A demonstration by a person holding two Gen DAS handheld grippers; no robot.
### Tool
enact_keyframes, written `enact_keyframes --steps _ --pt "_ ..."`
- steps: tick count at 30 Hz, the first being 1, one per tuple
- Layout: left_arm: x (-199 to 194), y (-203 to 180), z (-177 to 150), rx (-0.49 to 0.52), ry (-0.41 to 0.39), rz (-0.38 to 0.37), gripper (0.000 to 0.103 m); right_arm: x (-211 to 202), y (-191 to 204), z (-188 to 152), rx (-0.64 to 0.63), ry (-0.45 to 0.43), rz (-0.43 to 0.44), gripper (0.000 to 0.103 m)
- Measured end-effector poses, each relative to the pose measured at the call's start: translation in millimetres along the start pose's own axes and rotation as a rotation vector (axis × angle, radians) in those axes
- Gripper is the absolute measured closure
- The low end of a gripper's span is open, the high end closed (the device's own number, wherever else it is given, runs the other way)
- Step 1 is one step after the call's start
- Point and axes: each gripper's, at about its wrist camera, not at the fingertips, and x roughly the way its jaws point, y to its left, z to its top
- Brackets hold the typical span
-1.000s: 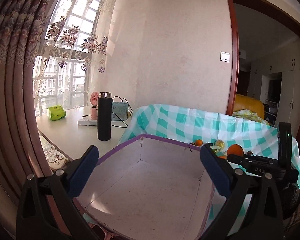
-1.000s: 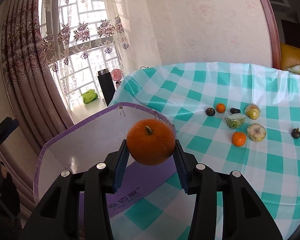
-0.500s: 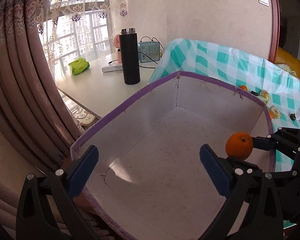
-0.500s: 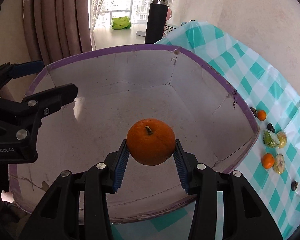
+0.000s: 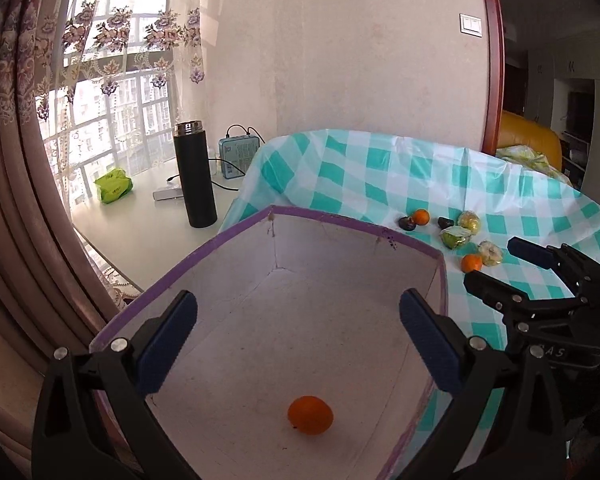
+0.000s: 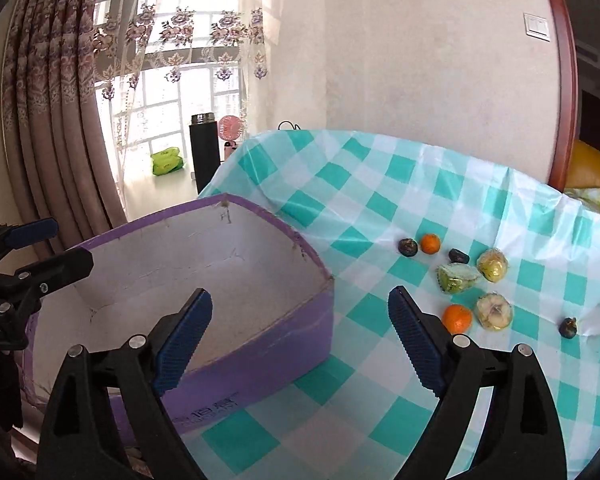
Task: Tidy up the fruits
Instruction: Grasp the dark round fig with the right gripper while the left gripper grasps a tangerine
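An orange (image 5: 310, 415) lies on the floor of the purple box (image 5: 356, 226), which also shows in the right wrist view (image 6: 260, 356). My left gripper (image 5: 298, 344) is open and empty above the box. My right gripper (image 6: 300, 338) is open and empty over the box's right corner; it also shows in the left wrist view (image 5: 500, 270). On the checked tablecloth (image 6: 380, 208) lie two small oranges (image 6: 457, 317) (image 6: 430, 243), wrapped yellow-green fruits (image 6: 456, 278) (image 6: 493, 265) (image 6: 494, 311) and three dark fruits (image 6: 408, 246) (image 6: 458, 256) (image 6: 568, 327).
A black flask (image 5: 195, 176), a blue device (image 5: 236, 158) with cables, a green packet (image 5: 114, 185) and a pink fan (image 6: 231, 130) stand on the white side table (image 5: 140, 236) by the window. Curtains hang at the left. A doorway and yellow seat (image 5: 528, 140) are at the right.
My right gripper has opened and let go of the orange, which now lies in the box. The right gripper has drawn back toward the tablecloth. The left gripper has tilted up.
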Motion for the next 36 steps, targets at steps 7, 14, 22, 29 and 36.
enact_keyframes --steps 7,14,22,29,36 --pt "37 -127 5 0.115 0.046 -0.259 0.002 20 -139 -52 0.218 0.159 -0.264 0.017" --pt "124 -213 -7 0.146 0.155 -0.301 0.002 24 -238 -89 0.392 0.217 -0.405 0.017" --pt "230 -232 -9 0.020 0.290 -0.234 0.006 44 -318 -89 0.518 0.238 -0.475 0.017" --pt "272 -246 -4 0.047 0.305 -0.192 0.008 79 -361 -73 0.541 0.286 -0.484 0.027" --pt "289 -253 4 0.044 0.316 -0.206 0.016 108 -365 -58 0.465 0.327 -0.521 0.041"
